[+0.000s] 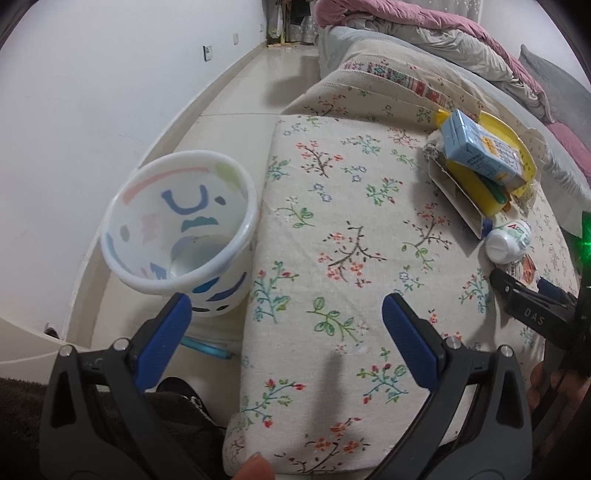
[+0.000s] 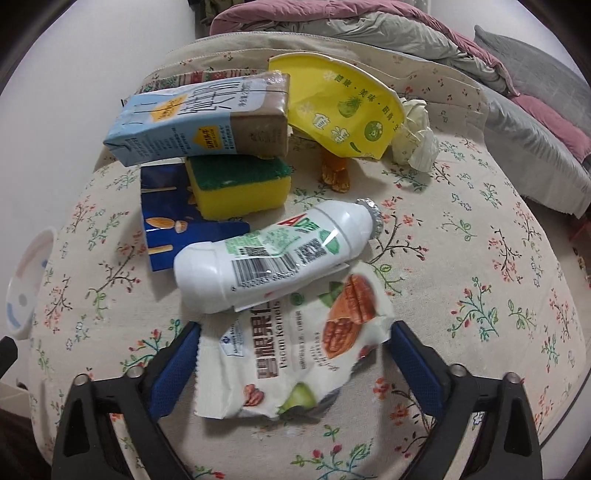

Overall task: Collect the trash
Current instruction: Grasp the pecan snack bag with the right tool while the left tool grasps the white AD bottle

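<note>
1. The trash lies in a loose heap on a floral cushion (image 2: 461, 258), toward its far edge in the right wrist view.
2. Nearest the right gripper (image 2: 295, 343) is a torn white pecan-kernel wrapper (image 2: 291, 354); it sits between the two blue pads, which stand wide apart on either side of it and do not press it.
3. Just beyond, overlapping the wrapper's far edge, a white plastic bottle (image 2: 273, 251) lies on its side, its foil-rimmed mouth toward the right.
4. Behind the bottle a yellow sponge with a green scouring face (image 2: 240, 188) rests on a flat blue package (image 2: 166, 221).
5. A light-blue drink carton (image 2: 199, 122) lies on its side on top of the sponge.
6. To the carton's right a bent yellow paper plate (image 2: 340, 107) leans up, with a crumpled pale tissue (image 2: 417, 136) beside its right edge and a small amber scrap (image 2: 336, 173) below it.
7. A white bin with pastel marks (image 1: 177, 225) stands on the floor against the cushion's left edge; it looks empty.
8. The left gripper (image 1: 286, 325) hovers over the cushion's near-left corner, jaws spread and holding nothing, one pad by the bin's rim.
9. Pink and grey bedding (image 2: 369, 22) is piled beyond the cushion's far edge.
</note>
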The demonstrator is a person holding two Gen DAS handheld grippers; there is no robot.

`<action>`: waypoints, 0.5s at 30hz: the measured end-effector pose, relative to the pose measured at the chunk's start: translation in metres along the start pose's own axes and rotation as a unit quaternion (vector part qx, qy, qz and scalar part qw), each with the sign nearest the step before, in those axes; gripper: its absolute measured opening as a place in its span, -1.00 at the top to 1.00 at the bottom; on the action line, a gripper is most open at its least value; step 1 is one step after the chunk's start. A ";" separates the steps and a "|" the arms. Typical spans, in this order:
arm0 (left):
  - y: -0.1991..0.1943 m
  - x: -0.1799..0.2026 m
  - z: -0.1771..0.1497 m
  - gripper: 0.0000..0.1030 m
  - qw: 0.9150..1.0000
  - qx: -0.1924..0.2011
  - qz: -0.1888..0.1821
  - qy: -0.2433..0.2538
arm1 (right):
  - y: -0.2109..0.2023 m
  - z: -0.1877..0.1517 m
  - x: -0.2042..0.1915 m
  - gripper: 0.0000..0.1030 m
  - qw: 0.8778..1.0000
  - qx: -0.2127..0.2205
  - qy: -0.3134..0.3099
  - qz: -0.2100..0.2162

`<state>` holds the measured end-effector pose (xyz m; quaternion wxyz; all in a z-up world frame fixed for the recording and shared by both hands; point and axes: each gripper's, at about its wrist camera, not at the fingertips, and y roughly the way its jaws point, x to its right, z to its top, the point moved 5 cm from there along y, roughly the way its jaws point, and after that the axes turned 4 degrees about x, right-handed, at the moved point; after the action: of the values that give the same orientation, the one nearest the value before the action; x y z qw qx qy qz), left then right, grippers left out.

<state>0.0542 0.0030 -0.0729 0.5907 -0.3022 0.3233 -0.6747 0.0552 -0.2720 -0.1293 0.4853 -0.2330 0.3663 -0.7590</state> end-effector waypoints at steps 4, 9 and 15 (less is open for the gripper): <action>0.003 0.007 0.000 -0.99 1.000 -0.008 -0.028 0.001 | -0.006 0.000 0.005 -0.60 1.000 0.007 0.003 0.009; 0.009 0.022 0.003 -0.99 0.998 -0.022 -0.061 0.003 | -0.017 -0.001 0.020 -0.48 1.000 0.011 0.013 0.005; 0.009 0.064 0.013 -0.99 0.993 -0.019 -0.105 0.052 | -0.031 -0.004 0.053 -0.45 0.999 0.019 0.036 -0.027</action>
<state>0.0622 -0.0622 -0.0700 0.4931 -0.3101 0.3332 -0.7414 0.0125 -0.3105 -0.1077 0.4553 -0.2056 0.3625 -0.7867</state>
